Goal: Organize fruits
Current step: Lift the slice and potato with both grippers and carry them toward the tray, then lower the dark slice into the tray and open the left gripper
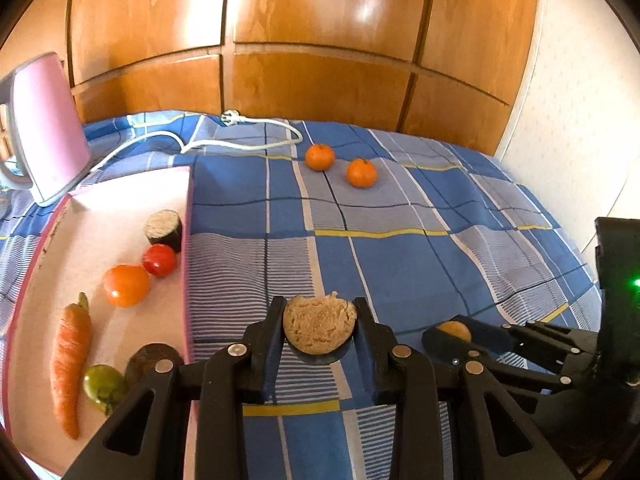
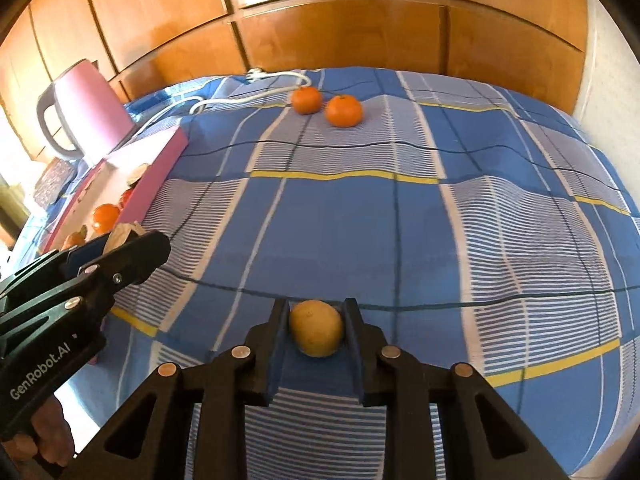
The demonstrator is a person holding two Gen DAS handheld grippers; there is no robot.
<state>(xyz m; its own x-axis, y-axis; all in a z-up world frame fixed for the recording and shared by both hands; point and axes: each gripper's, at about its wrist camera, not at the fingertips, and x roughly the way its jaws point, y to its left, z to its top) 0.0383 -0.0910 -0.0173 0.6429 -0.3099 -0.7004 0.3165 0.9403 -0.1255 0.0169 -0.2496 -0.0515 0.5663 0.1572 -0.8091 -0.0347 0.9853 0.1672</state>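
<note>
Left wrist view: the left claw (image 1: pixel 319 330) is clenched on an aubergine slice (image 1: pixel 319 330), cut face up, held above the checked bedspread (image 1: pixel 400 248) in the lower centre of the frame. To its left lies the pink tray (image 1: pixel 186 264), holding a second aubergine piece (image 1: pixel 164 229), a red tomato (image 1: pixel 159 260), an orange tomato (image 1: pixel 126 285), a carrot (image 1: pixel 70 364), a green tomato (image 1: pixel 103 387) and a dark round item (image 1: pixel 150 360) that cannot be identified. Two mandarins (image 1: pixel 320 157) (image 1: pixel 361 173) sit on the bedspread in the upper centre, near a white power cord (image 1: pixel 248 142). A pink kettle (image 1: pixel 44 128) stands at upper left.

Right wrist view: the right claw (image 2: pixel 316 334) is closed around a yellow-brown round item, probably a potato (image 2: pixel 316 334), in the lower centre. The left claw (image 2: pixel 128 246) appears at the left edge, just beside the tray wall (image 2: pixel 154 176).

Step in hand: both claws appear to be carrying produce; the sorting is judged partly complete.

Next move: carry the slice leftward over the tray wall, lower it onto a bare part of the tray floor, then release. The potato's destination cannot be determined. The mandarins are not yet collected.
</note>
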